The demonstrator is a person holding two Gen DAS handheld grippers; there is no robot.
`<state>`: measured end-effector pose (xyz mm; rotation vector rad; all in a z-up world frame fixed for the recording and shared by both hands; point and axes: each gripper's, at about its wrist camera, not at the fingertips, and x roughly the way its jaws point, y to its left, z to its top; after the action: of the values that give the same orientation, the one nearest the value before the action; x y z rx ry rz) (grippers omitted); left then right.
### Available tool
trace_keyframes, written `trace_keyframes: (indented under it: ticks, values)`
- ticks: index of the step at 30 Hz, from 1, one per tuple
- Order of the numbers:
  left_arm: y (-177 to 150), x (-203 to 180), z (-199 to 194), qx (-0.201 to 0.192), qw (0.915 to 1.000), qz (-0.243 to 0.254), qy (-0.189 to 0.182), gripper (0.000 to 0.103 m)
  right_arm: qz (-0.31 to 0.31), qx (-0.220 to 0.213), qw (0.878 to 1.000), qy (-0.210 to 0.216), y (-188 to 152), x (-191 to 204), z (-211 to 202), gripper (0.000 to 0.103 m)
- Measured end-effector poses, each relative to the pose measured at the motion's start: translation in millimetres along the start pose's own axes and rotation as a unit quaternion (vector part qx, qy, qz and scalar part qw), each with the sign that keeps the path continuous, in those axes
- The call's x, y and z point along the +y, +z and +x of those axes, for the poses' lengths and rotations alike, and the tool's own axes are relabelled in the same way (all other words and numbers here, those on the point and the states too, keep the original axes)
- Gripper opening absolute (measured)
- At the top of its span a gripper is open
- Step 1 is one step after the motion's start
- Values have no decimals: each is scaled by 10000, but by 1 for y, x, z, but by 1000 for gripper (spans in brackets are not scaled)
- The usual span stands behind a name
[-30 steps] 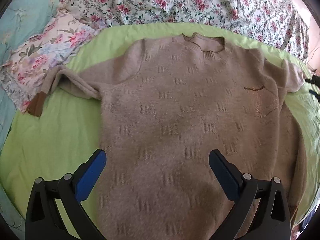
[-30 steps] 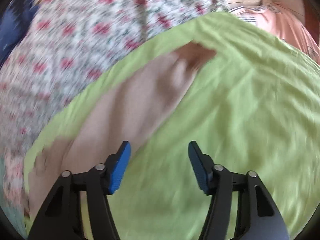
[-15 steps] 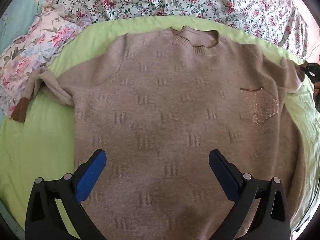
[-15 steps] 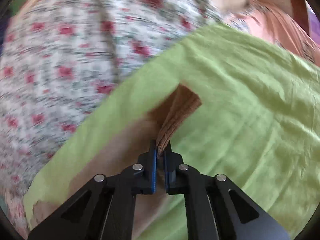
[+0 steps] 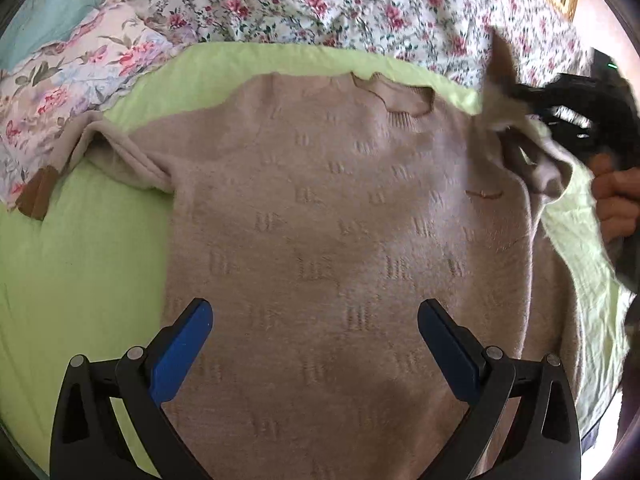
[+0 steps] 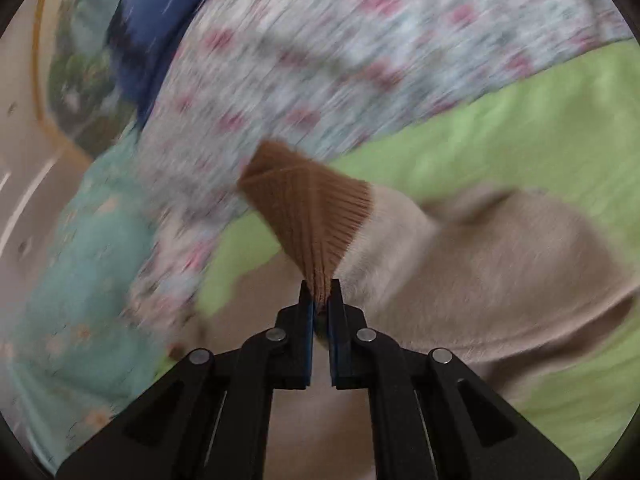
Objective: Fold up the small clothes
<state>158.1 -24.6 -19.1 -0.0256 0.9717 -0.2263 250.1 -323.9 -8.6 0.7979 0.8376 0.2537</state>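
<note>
A beige knit sweater (image 5: 344, 216) lies front up on a green sheet (image 5: 76, 272), neck away from me. Its left sleeve (image 5: 120, 156) is bunched, with a brown cuff (image 5: 38, 196) at the far left. My left gripper (image 5: 316, 344) is open and empty above the sweater's lower body. My right gripper (image 6: 320, 300) is shut on the brown ribbed cuff (image 6: 308, 216) of the right sleeve (image 6: 480, 264) and holds it lifted off the sheet. In the left wrist view the right gripper (image 5: 520, 96) and raised sleeve (image 5: 532, 160) show at the right edge.
A floral quilt (image 5: 360, 12) runs along the back of the bed. A floral pillow (image 5: 68, 80) lies at the back left. A hand (image 5: 616, 204) holds the right gripper at the right edge. The right wrist view is motion-blurred.
My right gripper closed on the right sleeve's cuff, then lifted it and swung it over towards the sweater body. The left gripper stayed open above the lower body.
</note>
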Motion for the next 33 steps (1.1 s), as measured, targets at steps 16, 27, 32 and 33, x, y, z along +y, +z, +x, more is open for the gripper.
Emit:
trace_keyframes:
  ticks: [16, 27, 32, 33]
  values:
    - [70, 35, 81, 287, 9920, -504, -1123, 103, 239, 1031, 9935, 425, -62, 39, 113, 38]
    - [122, 15, 109, -45, 9936, -266, -1101, 6, 382, -537, 9966, -489, -62, -11, -46, 38]
    - [129, 56, 74, -670, 9958, -482, -410, 5, 500, -828, 9866, -1310, -54, -50, -80, 38]
    - [128, 62, 79, -563, 9960, -560, -410, 6, 586, -845, 9836, -1481, -50, -63, -82, 39]
